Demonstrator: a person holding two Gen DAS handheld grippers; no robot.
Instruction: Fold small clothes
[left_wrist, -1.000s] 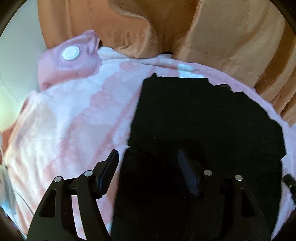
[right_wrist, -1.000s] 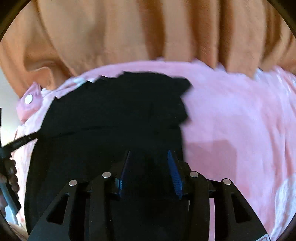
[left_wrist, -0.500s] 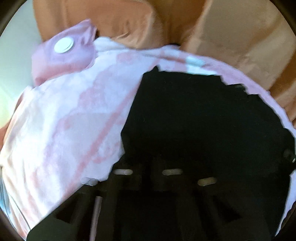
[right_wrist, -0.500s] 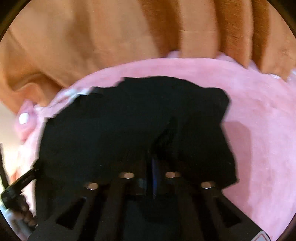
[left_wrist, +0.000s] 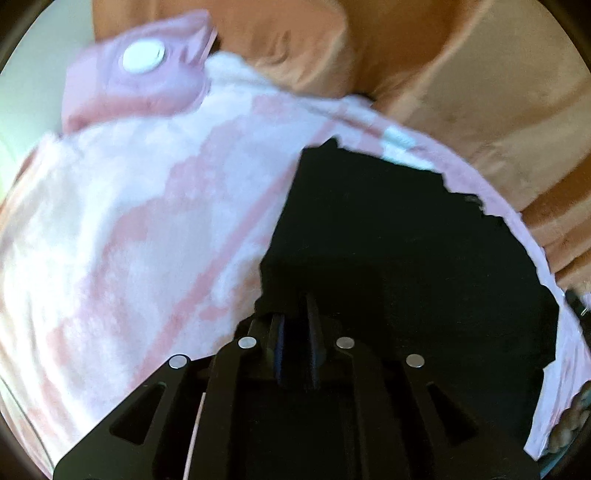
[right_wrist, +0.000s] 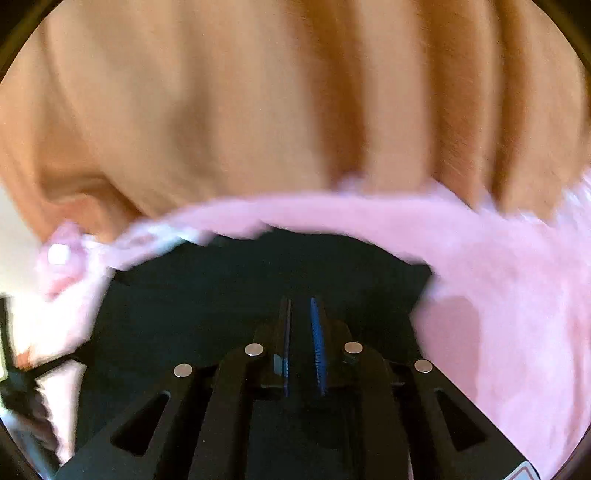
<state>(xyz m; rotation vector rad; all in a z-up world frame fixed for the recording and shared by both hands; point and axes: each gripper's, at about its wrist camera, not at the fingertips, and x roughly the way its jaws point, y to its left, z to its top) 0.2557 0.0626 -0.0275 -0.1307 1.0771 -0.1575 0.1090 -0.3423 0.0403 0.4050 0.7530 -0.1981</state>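
Orange curtain (right_wrist: 258, 110) hangs beyond both tongs. Pink blanket (left_wrist: 129, 221) spreads under them. Black garment (left_wrist: 406, 240) lies on the blanket, directly ahead of the tongs. Left gripper (left_wrist: 295, 314) clenched on garment's near edge; right gripper (right_wrist: 301, 310) clenched on it too. White snap (left_wrist: 142, 57) far left.

My left tool (left_wrist: 295, 332) points forward and down, its fingers drawn nearly together. My right tool (right_wrist: 301, 339) sits the same way, a narrow gap between its fingers.
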